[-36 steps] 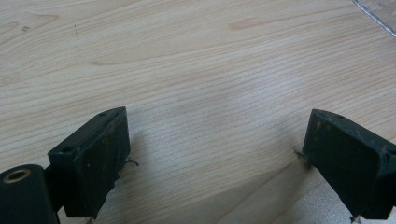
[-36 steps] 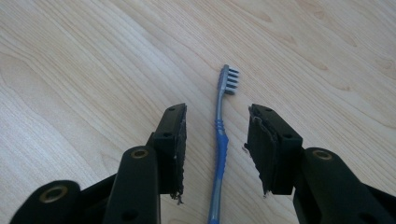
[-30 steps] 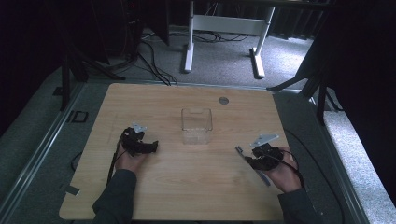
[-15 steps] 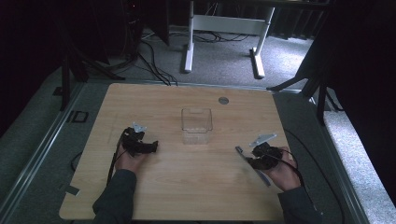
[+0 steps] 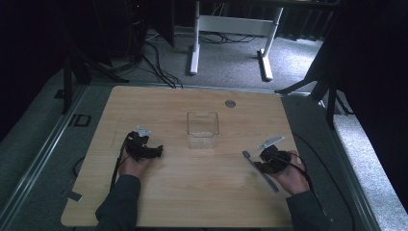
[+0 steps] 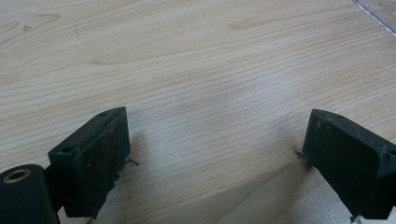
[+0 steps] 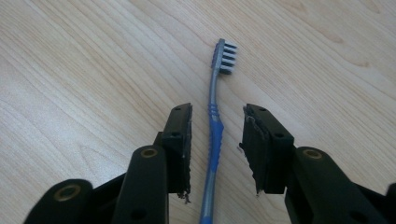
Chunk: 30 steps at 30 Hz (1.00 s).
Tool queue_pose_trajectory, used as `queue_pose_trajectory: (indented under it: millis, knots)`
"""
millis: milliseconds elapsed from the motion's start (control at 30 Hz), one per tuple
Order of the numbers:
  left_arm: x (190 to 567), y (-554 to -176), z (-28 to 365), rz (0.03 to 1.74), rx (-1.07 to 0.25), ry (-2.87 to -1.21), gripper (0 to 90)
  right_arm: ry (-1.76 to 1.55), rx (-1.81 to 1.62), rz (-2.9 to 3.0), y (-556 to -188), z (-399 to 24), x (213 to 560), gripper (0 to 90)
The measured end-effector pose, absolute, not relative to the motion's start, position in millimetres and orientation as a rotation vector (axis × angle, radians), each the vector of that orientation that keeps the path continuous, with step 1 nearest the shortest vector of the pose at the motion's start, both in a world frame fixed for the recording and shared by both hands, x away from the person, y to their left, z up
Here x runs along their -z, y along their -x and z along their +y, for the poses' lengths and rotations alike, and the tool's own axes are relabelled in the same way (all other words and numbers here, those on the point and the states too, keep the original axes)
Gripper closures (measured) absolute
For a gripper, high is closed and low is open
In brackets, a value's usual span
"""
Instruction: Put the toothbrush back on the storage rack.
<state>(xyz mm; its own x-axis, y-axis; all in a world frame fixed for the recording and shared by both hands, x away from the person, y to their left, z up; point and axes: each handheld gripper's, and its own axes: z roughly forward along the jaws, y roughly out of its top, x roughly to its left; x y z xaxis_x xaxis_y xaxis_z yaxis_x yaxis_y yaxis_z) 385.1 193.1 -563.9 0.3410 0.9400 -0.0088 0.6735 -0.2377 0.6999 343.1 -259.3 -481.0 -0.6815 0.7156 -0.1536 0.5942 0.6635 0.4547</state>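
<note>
Wooden table (image 5: 202, 192), seen from above. Nearest, the left hand (image 5: 134, 163) rests its left gripper (image 5: 153, 152) on the bare wood, jaws spread wide with nothing between them. The right hand (image 5: 291, 175) holds the right gripper (image 5: 254, 161) low, its jaws partly apart, straddling a blue-and-grey toothbrush (image 7: 215, 126) without touching it; the brush lies flat, bristle head pointing away. Farther off, between the two grippers, a clear plastic container (image 5: 202, 129) stands upright and empty.

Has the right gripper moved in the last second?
No. In the high view the right gripper keeps its place relative to the clear container, jaws around the toothbrush.
</note>
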Motion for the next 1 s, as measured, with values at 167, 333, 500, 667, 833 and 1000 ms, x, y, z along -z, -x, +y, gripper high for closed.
queue_pose_trajectory:
  millis: [167, 333, 500, 667, 833, 1000]
  knots:
    - [564, -385, 193, 1.406, -0.564, -1.998, 7.6, -1.052, -0.529, 2.571, -345, -260, 482, 65.6]
    - [564, -385, 193, 1.406, -0.564, -1.997, 7.6, -1.056, -0.519, 2.582, -347, -260, 483, 67.7]
    - [564, -385, 193, 1.406, -0.564, -1.998, 7.6, -1.060, -0.514, 2.591, -349, -260, 483, 68.8]
    - [564, -385, 193, 1.406, -0.564, -1.998, 7.6, -1.066, -0.497, 2.607, -351, -259, 483, 70.5]
    - [564, -385, 193, 1.406, -0.564, -1.998, 7.6, -1.068, -0.480, 2.616, -354, -258, 484, 70.6]
    - [564, -385, 193, 1.406, -0.564, -1.998, 7.6, -1.077, -0.458, 2.636, -357, -257, 485, 71.2]
